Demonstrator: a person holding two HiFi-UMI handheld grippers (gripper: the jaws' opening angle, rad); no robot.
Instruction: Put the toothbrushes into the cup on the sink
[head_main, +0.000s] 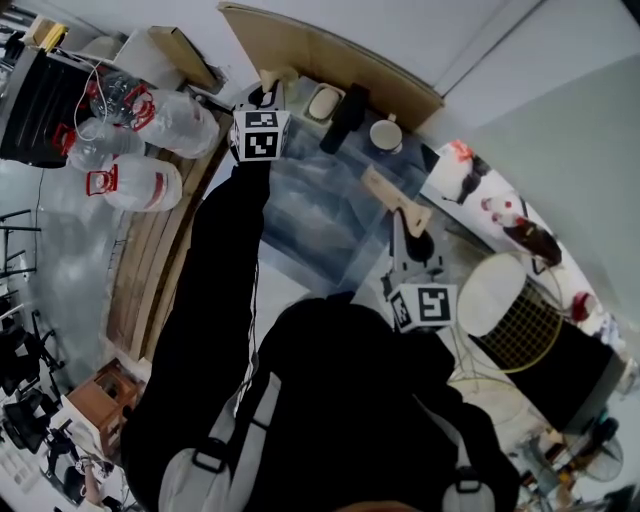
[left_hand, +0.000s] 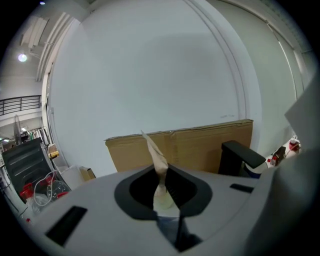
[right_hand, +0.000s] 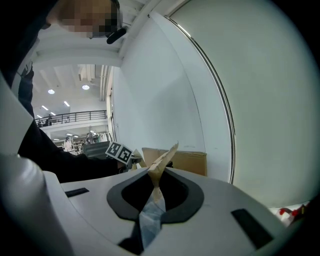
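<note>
A person in black holds both grippers over a glassy sink (head_main: 310, 215). The left gripper (head_main: 262, 98) reaches to the sink's far left edge, shut on a beige paper-wrapped toothbrush (left_hand: 159, 165) that sticks up between its jaws (left_hand: 162, 197). The right gripper (head_main: 412, 240) hovers over the sink's right rim, shut on a second wrapped toothbrush (head_main: 395, 200), which slants up and right in the right gripper view (right_hand: 161, 162). A white cup (head_main: 385, 135) stands at the back of the sink, right of the black faucet (head_main: 345, 115), between the two grippers.
A soap dish (head_main: 325, 100) sits left of the faucet. Cardboard (head_main: 330, 50) leans on the wall behind the sink. Large water jugs (head_main: 150, 120) and a wooden pallet (head_main: 150, 270) lie to the left. A wire basket (head_main: 520, 320) stands on the right.
</note>
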